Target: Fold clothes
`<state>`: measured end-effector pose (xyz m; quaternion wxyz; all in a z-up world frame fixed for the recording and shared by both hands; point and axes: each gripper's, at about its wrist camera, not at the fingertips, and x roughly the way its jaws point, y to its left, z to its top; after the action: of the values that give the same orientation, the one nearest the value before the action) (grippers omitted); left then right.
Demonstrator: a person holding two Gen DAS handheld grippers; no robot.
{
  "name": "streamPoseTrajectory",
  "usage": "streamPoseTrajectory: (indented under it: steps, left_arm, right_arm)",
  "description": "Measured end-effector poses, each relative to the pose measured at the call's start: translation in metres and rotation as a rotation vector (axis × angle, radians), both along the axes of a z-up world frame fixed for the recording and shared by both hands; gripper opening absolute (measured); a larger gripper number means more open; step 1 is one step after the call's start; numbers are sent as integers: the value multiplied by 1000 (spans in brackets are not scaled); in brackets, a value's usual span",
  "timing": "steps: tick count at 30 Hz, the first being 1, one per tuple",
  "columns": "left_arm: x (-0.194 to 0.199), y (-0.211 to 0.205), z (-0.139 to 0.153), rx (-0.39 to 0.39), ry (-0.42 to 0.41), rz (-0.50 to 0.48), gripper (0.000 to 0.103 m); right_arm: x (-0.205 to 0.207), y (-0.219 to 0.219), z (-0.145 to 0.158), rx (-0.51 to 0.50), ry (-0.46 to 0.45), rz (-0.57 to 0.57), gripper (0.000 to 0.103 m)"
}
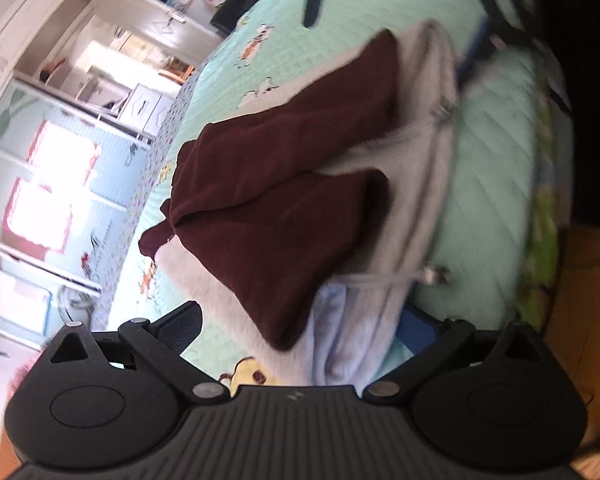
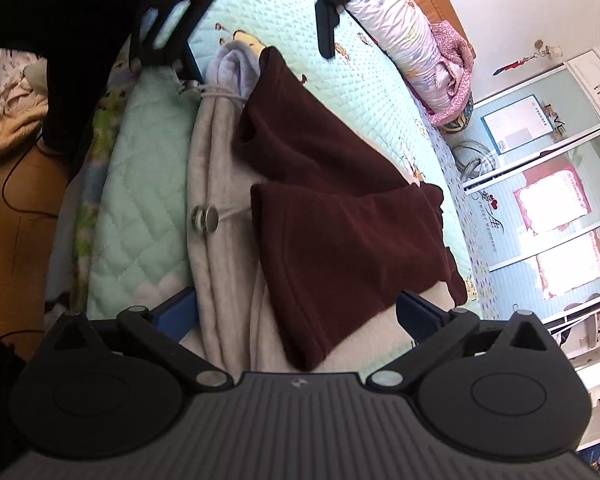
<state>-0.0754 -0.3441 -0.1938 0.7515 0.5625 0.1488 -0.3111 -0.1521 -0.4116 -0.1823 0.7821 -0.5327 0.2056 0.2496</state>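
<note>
Lying across a mint-green quilted bedspread (image 1: 496,152), a grey garment (image 1: 420,208) is seen in the middle of the left wrist view, with two dark maroon sleeves (image 1: 284,184) folded over it so that their cuffs point toward the right of the frame. Two metal toggles on drawcords (image 1: 434,274) are shown along the garment's right-hand edge. The left gripper (image 1: 300,332) is held at the bottom of this frame with its fingers spread wide; the garment's pale lower end lies between them, but no pad is seen pressing on it. In the upper right of the frame the other gripper is caught blurred, just beside the garment's far end. In the right wrist view the same grey garment (image 2: 220,248) runs down the centre, the maroon sleeves (image 2: 340,240) crossing it toward the right, and a round toggle (image 2: 205,216) rests near its left edge. The right gripper (image 2: 300,316) is shown at the bottom with its blue-padded fingers (image 2: 418,312) set wide, cloth between them and ungripped. A rolled floral quilt (image 2: 412,52) is visible at the upper right, and wardrobe doors (image 2: 548,184) fill the right side.
</note>
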Motion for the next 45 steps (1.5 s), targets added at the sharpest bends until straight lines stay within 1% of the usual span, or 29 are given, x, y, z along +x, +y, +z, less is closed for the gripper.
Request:
streamPoseTrajectory:
  steps: [2,4,6,9,12,16,18,20,22,23,24,27,28,29,30,34,35,36,37,38,40,41,43,45]
  left_arm:
    - [2,1,-1,13,-10,1,103]
    - [9,-3,1,4,5,31,103]
    - [13,-8,2,-7,-12,40,103]
    - [14,-17,-2,-7,-70,14,103]
    - [15,-28,-2,2,-113,8,103]
    - [20,-22,-1,-16,-108,33,103]
    - [22,-21,-1,-23,-106,39,103]
    - [18,-27,-4,0,-135,7,103]
    - [18,-31,-7,15,-147,-21,103]
    - [21,-32,-7,15,-139,-25,103]
    - [26,-31,-3,0,-99,-3,103]
    - [54,-28,17,-68,85,108,103]
    - [60,-27,21,-80,131,130,103]
    - [63,-26,22,-78,156,133,103]
    - [63,-26,22,-70,160,122,103]
    - [52,-23,16,-36,127,65,103]
    - [49,-22,15,-30,117,53,103]
    - [45,-21,13,-21,101,39,103]
    - [38,-22,8,-6,72,19,103]
    - [32,-22,4,9,42,-1,103]
    - [21,-23,-3,42,-17,-37,103]
    - [17,-24,-5,56,-41,-50,103]
    - [14,-23,-6,59,-48,-56,103]
    - [16,-19,-3,46,-25,-69,103]
  right_arm:
    - [1,-2,1,8,1,-11,102]
    - [3,0,-1,8,-10,-23,102]
    - [5,5,-4,0,-32,-27,102]
    - [8,14,-8,-7,-76,-7,102]
    - [11,19,-9,-1,-92,0,102]
    - [8,7,-6,13,-91,-34,102]
    - [8,0,-6,42,-84,-50,102]
    - [10,0,-6,59,-81,-54,102]
    - [13,7,-9,49,-107,-28,102]
    - [15,10,-10,46,-117,-16,102]
    - [17,12,-11,48,-121,-10,102]
    - [22,9,-7,86,-94,-32,102]
    - [23,7,-6,102,-81,-46,102]
    - [23,6,-4,118,-67,-60,102]
    - [23,6,-4,121,-63,-62,102]
    - [25,7,-4,104,-43,-41,101]
    - [25,8,-4,97,-37,-31,96]
    - [25,7,-2,104,-10,-20,91]
    - [25,7,-1,112,19,-9,76]
    - [23,8,-1,110,30,0,67]
    - [14,11,-6,70,-6,31,64]
    - [8,13,-8,59,-12,37,60]
    - [6,13,-7,62,-2,32,57]
    - [6,12,-4,79,16,25,54]
